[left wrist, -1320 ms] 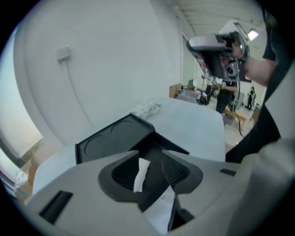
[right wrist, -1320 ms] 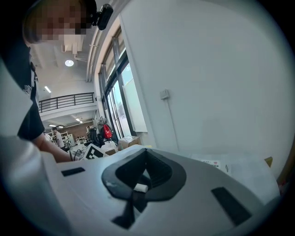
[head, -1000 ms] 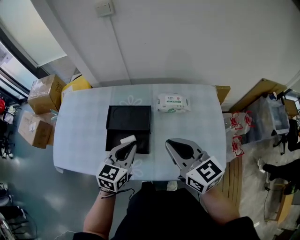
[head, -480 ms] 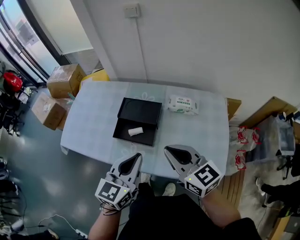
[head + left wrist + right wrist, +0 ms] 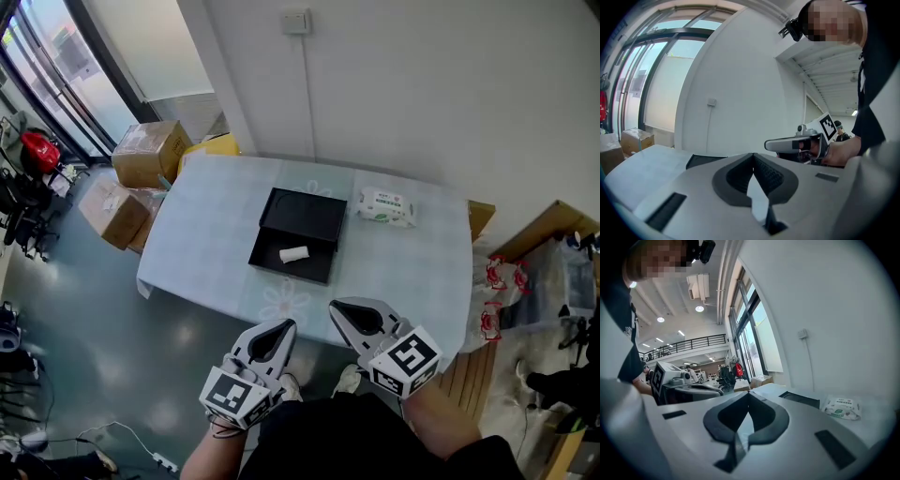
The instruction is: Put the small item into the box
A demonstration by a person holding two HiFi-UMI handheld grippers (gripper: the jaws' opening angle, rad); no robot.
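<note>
White small item point(image 5: 293, 254) lies in the black box point(image 5: 269, 253). Left gripper point(image 5: 278, 330) and right gripper point(image 5: 342, 311) are closed tight and empty.

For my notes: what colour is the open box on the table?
Black box; the head view shows it best.

A small white item point(image 5: 293, 254) lies flat inside the open black box point(image 5: 302, 218), near its front part.

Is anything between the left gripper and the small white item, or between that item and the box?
Nothing visible. The small white item already lies inside the open black box, and only bare table lies between the box and the left gripper, whose jaws are shut and empty.
</note>
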